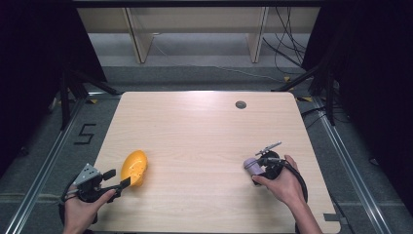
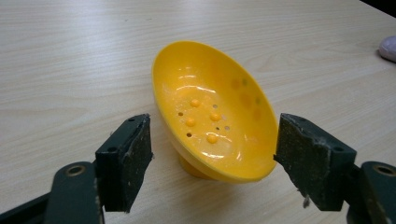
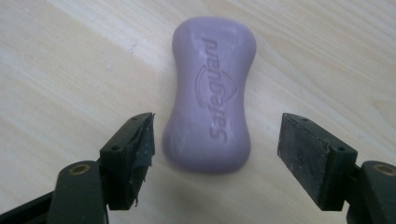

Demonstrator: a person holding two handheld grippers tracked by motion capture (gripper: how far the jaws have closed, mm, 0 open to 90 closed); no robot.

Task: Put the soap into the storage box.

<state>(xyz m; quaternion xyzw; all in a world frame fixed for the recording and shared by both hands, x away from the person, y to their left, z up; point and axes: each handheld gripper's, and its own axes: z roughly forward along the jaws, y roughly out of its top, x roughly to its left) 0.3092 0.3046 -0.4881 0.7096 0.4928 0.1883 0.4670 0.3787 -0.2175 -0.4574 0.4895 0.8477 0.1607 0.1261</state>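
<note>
Both grippers' fingers stood wide open, gripping nothing: the left gripper [image 1: 118, 179] flanked the yellow soap dish [image 2: 212, 109], the right gripper [image 3: 217, 154] the purple soap bar [image 3: 212, 93]. Squeezed off-centre, the slick bar could have squirted across the tabletop [image 1: 195, 126].

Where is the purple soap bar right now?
In the high view, the purple soap bar lies flat on the table's right side, between the open jaws of the right claw, untouched.

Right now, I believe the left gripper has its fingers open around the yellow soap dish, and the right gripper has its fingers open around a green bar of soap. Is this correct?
Not quite: the bar of soap is purple, not green, as the right gripper view shows. The rest holds: the left gripper has open fingers at either side of the yellow soap dish, and the right gripper has open fingers at either side of the soap.
</note>
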